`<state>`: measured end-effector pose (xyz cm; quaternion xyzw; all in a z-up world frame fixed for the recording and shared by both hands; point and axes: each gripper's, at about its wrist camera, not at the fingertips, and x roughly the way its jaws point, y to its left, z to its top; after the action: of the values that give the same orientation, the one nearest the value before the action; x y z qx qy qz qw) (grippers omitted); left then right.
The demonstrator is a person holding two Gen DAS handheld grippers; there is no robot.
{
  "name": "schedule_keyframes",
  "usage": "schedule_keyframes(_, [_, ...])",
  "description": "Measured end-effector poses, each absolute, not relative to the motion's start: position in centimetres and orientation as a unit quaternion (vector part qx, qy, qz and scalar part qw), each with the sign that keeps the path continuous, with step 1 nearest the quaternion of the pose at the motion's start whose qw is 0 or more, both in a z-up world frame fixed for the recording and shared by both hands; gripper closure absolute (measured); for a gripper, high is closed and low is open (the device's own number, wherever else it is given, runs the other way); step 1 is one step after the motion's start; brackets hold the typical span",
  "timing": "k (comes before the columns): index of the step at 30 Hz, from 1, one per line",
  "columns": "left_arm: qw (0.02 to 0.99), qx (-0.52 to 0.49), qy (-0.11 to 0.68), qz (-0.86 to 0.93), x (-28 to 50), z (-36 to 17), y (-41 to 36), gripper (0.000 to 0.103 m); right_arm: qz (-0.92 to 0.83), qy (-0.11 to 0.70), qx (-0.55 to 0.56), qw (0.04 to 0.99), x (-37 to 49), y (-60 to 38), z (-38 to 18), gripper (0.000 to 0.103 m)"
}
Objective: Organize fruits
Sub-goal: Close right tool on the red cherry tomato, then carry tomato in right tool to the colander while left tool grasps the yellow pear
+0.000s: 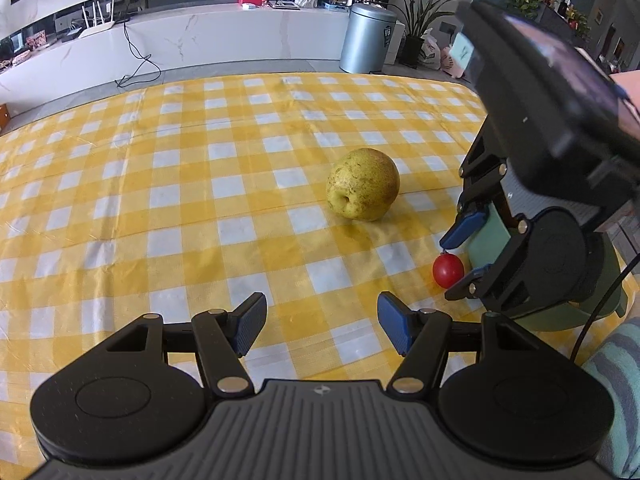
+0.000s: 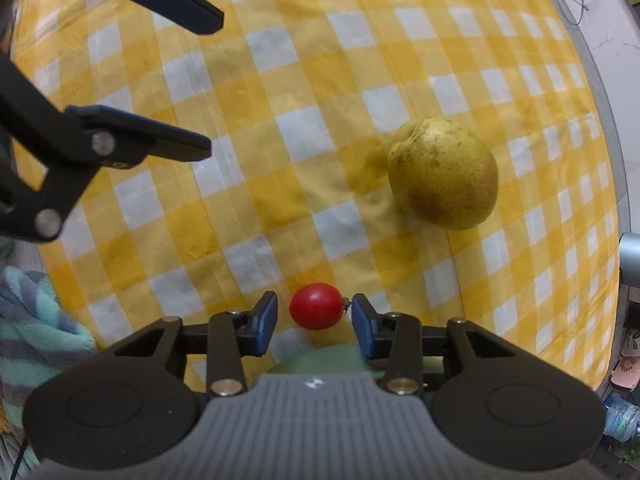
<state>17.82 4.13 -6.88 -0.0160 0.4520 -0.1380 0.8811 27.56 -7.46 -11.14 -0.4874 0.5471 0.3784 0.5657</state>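
Observation:
A yellow-green pear (image 1: 362, 184) (image 2: 444, 172) lies on its side on the yellow checked tablecloth (image 1: 180, 200). To its right, nearer the table's front edge, is a small red cherry tomato (image 1: 448, 271) (image 2: 316, 306). My right gripper (image 1: 446, 269) (image 2: 312, 316) points down at it, and the tomato sits between the blue pads. A narrow gap shows beside one pad, so they do not clamp it. My left gripper (image 1: 322, 328) (image 2: 212, 84) hovers open over bare cloth in front of the pear, holding nothing.
A green bowl-like container (image 1: 560, 320) (image 2: 320, 360) sits partly hidden under the right gripper at the table's right edge. Teal striped fleece (image 1: 616, 380) (image 2: 36, 320) lies beside it. Beyond the far edge are a silver bin (image 1: 368, 38) and a white counter.

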Motion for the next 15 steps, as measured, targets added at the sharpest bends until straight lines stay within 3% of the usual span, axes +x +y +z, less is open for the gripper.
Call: schedule_keyframes(15, [0.881, -0.011, 0.452, -0.139, 18.02, -7.48, 3.87, 0.028, 0.384, 0.541, -0.486, 0.569, 28.00, -7.54, -12.17, 0.077])
